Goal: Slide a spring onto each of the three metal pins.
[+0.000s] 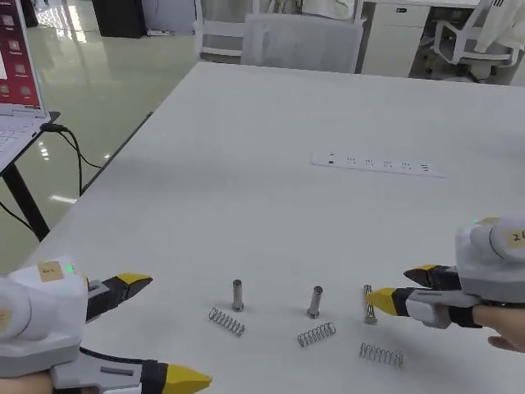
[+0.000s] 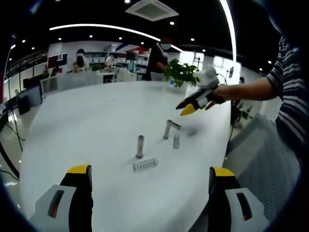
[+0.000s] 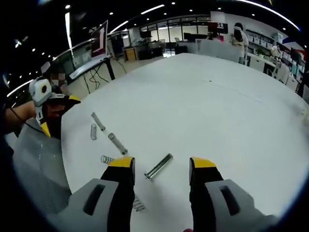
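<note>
Three pins (image 1: 315, 301) upright on the bench (image 1: 271, 164) in head view, three springs (image 1: 317, 334) loose beside them, none threaded | left gripper view: left gripper (image 2: 150, 170) jaws released, empty, nearest spring (image 2: 145, 165) ahead | right gripper view: right gripper (image 3: 162, 163) jaws released either side of end pin (image 3: 155, 170); next move probably steadies it.

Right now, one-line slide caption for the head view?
Three springs lie beside three upright pins on a white table; open right hand-held gripper at the rightmost pin.

A white worktop (image 1: 271, 139) carries a power strip (image 1: 377, 164); a laptop (image 1: 15, 90) stands left, with glossy floor (image 1: 107, 74) and office chairs (image 1: 302, 43) beyond.
</note>
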The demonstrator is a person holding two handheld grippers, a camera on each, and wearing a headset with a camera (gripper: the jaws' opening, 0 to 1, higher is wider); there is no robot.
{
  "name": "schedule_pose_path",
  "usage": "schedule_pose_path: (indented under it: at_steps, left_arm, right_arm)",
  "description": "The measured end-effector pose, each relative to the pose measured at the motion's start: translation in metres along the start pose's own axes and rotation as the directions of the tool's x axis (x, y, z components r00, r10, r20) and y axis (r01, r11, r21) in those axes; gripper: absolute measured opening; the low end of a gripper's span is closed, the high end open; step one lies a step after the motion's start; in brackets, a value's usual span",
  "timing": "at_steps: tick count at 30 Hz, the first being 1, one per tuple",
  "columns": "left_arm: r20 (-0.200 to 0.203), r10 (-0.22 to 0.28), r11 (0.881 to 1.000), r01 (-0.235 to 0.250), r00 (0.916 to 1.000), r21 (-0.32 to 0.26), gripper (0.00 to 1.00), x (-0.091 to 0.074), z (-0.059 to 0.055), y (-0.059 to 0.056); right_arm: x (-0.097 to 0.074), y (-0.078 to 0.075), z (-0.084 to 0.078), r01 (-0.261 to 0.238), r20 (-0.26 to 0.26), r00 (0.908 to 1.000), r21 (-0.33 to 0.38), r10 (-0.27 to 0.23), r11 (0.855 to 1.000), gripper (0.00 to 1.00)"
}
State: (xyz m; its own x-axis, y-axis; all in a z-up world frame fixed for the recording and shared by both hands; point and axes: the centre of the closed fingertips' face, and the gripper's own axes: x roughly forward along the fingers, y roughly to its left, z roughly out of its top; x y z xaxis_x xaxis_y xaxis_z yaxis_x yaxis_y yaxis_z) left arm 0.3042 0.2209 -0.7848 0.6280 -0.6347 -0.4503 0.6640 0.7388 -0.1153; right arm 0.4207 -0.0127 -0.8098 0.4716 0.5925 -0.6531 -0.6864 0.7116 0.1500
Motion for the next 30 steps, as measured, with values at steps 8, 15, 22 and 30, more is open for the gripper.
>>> schedule_pose_path:
  at_steps: [8,15,22,30]
  left_arm:
    - [-0.005,0.009,1.000,-0.009,0.9999,-0.001,0.96,-0.004,0.000,0.005]
    - [0.003,0.008,1.000,-0.008,1.0000,0.001,0.96,-0.004,0.003,0.007]
    - [0.002,-0.007,1.000,0.007,1.0000,0.011,0.97,0.000,0.007,0.004]
    - [0.001,-0.014,1.000,0.014,0.9999,0.012,0.96,-0.001,0.007,0.002]
  right_arm:
    - [0.010,-0.006,-0.003,0.016,-0.034,0.9994,0.106,-0.012,0.994,0.31]
    - [0.019,-0.007,-0.009,0.028,-0.079,0.9967,0.134,-0.018,0.991,0.24]
    - [0.033,-0.007,-0.013,0.055,-0.138,0.9899,0.145,-0.035,0.988,0.21]
    - [0.044,-0.016,-0.022,0.124,-0.200,0.9746,0.110,-0.100,0.986,0.17]
